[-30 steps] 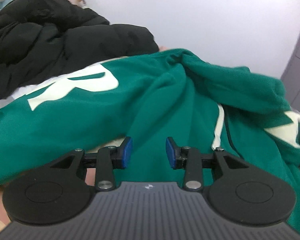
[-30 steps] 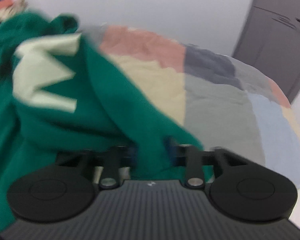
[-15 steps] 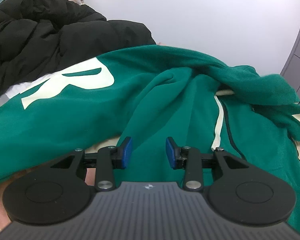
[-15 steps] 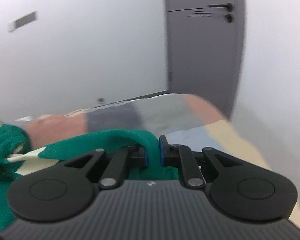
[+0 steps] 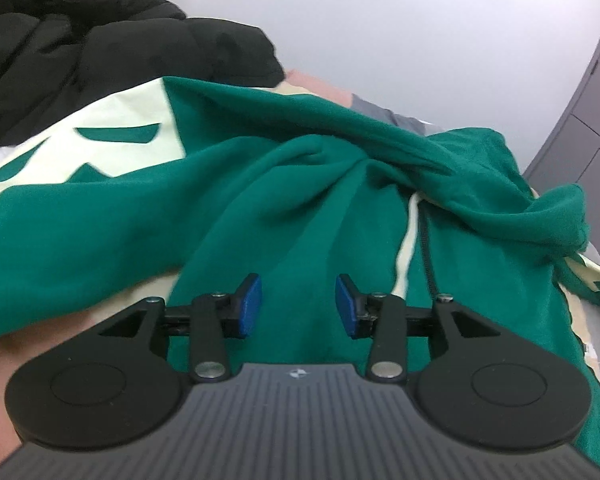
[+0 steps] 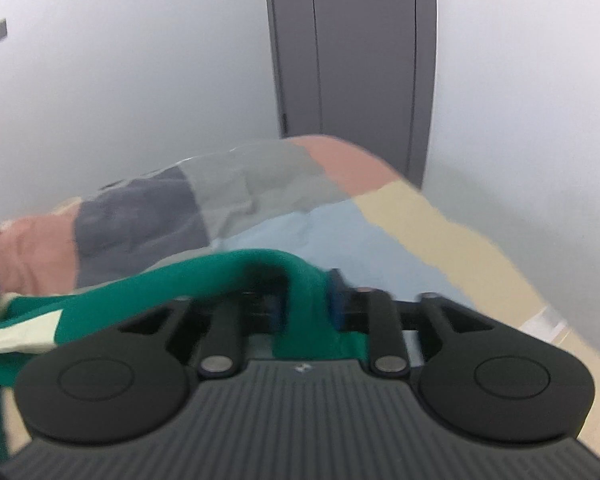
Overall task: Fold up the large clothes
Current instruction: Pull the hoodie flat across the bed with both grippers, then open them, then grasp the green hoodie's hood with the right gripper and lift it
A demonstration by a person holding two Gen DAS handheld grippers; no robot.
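A green hoodie (image 5: 300,184) is spread crosswise ahead of the open left gripper (image 5: 298,306); its cream lettering cannot be read. A fold is clamped by the right gripper (image 6: 306,306).

The soft fleece hoodie (image 5: 284,208) is deep green with big cream lettering and a cream stripe beside its dark cord, and behind it lies a plain black puffy quilted jacket (image 5: 100,48). The patchwork bedspread (image 6: 260,204) mixes salmon pink, slate grey, pale grey, light blue and sandy beige blocks. Both black plastic grippers carry blue fingertip pads (image 5: 249,306), and the panelled door (image 6: 352,60) is flat grey against white walls.
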